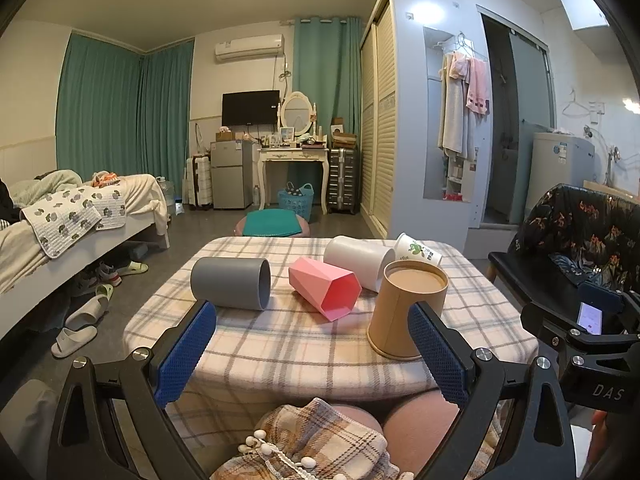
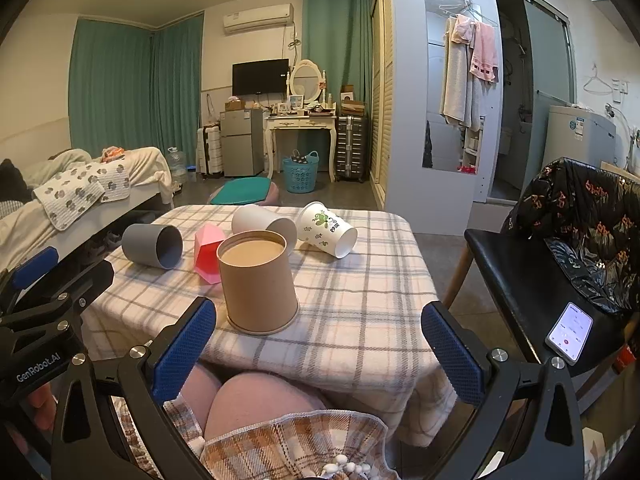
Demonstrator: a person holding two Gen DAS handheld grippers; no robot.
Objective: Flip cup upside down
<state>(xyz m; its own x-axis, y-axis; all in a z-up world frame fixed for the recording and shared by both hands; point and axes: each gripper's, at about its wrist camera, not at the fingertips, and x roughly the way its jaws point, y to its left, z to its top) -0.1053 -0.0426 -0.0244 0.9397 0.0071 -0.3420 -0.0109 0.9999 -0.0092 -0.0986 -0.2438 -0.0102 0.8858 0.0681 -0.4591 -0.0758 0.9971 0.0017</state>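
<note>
A brown paper cup point(image 1: 404, 312) point(image 2: 260, 284) stands upside down, base up, near the front of the checked table point(image 1: 280, 344) point(image 2: 360, 300). A grey cup point(image 1: 230, 282) point(image 2: 152, 246), a pink faceted cup point(image 1: 324, 286) point(image 2: 208, 252), a white cup point(image 1: 358, 262) point(image 2: 260, 224) and a white printed paper cup point(image 1: 418, 250) point(image 2: 326, 230) lie on their sides behind it. My left gripper point(image 1: 312, 344) is open and empty, held short of the table's front edge. My right gripper point(image 2: 318, 344) is open and empty, just in front of the brown cup.
A black chair point(image 2: 532, 280) with a patterned jacket stands right of the table, with a phone point(image 2: 568, 332) on its seat. A bed point(image 1: 60, 232) is at the left. The person's knees point(image 2: 256, 404) are under the table's front edge.
</note>
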